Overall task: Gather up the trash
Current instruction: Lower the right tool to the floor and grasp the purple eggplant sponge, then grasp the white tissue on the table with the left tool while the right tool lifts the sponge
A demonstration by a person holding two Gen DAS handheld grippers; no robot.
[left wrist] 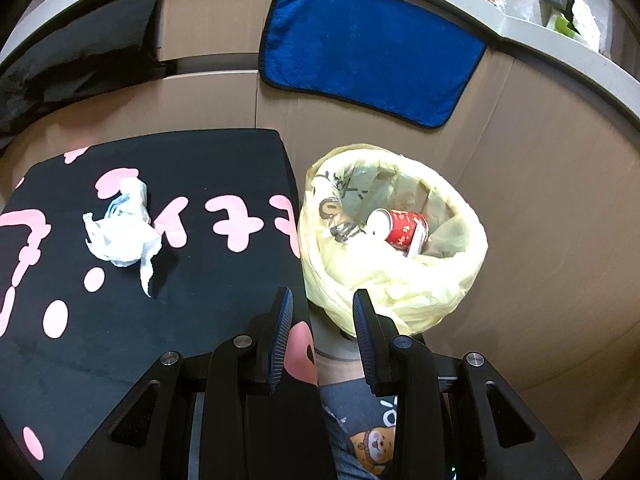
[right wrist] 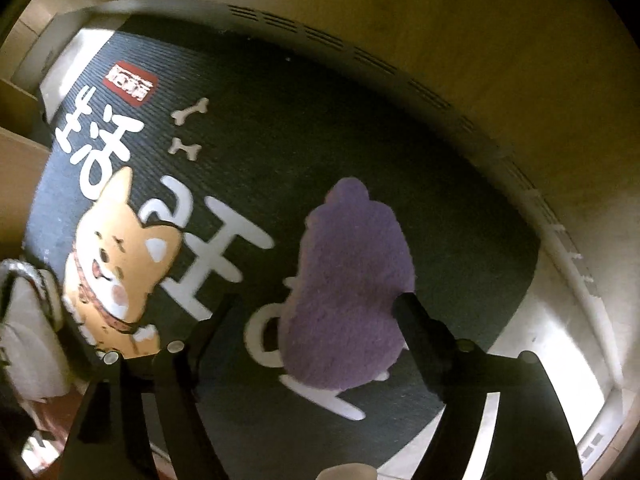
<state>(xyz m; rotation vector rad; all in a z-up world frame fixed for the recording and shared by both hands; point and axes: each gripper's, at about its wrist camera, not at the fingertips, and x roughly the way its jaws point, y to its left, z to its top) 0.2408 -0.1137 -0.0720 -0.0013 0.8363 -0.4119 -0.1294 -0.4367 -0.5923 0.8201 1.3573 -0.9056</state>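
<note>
left gripper (left wrist: 322,320): bottom centre of the left wrist view, jaws parted partway with nothing between the blue ribbed pads (left wrist: 280,340); released, holding nothing.
right gripper (right wrist: 316,300): lower part of the right wrist view, pointed down at the floor, jaws spread wide; no pad pressed on anything. Left finger blurred and dark.
crumpled tissue (left wrist: 122,232): white wad with a bluish bit in it, left-centre of the left wrist view, lying on the black cushion (left wrist: 180,320), well apart from the left gripper. Not in the bin.
trash bin (left wrist: 394,236): right of centre, lined with a pale yellow bag, just beside the cushion's right edge.
red can (left wrist: 400,228): inside the bin, tipped on its side, with dark printed scraps next to it.
purple fluffy thing (right wrist: 348,288): centre of the right wrist view, lying on the dark mat (right wrist: 280,140), between the right gripper's fingers as seen from above; right finger overlapped its lower right edge. Contact: cannot tell.
mat print: cartoon dog (right wrist: 116,256) at left, white characters and small bones.
blue towel (left wrist: 368,48): top centre of the left wrist view, hanging over the counter edge (left wrist: 520,28).
in the way: cushion edge and bin rim sat directly ahead of the left gripper.
white bag-like item (right wrist: 28,320): far left edge of the right wrist view, partly cut off.
</note>
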